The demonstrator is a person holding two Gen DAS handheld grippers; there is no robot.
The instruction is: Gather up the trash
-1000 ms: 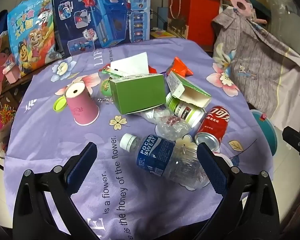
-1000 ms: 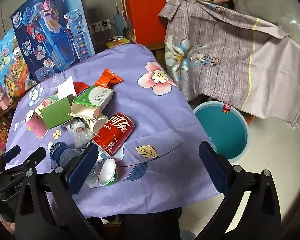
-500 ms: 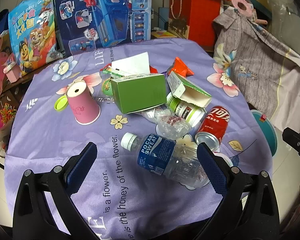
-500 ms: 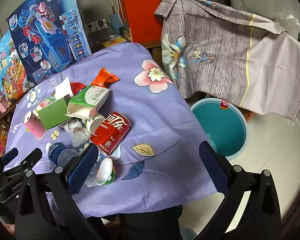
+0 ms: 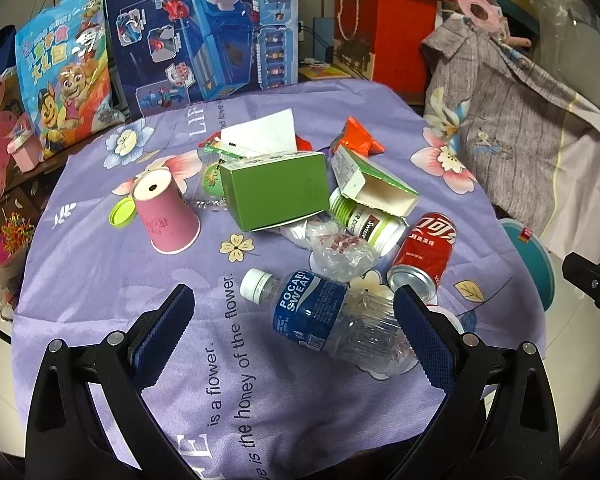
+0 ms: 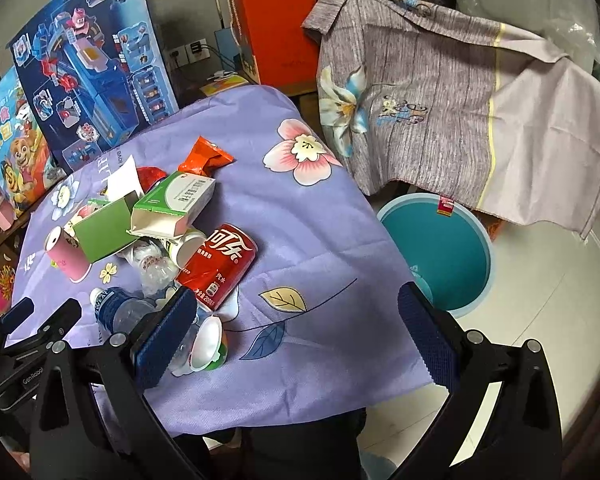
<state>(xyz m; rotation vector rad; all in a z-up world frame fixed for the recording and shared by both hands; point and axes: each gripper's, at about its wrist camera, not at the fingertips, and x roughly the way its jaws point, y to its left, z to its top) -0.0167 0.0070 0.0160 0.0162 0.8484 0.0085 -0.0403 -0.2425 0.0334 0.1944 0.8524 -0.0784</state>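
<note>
Beside table edge, teal bin, left gripper spread over bottle, right gripper spread.

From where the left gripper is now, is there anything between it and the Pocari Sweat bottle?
Nothing visible stands in the way. The left gripper is open, and the Pocari Sweat bottle lies on its side on the purple cloth just ahead of its fingers. The red can lies close beyond the bottle.
</note>
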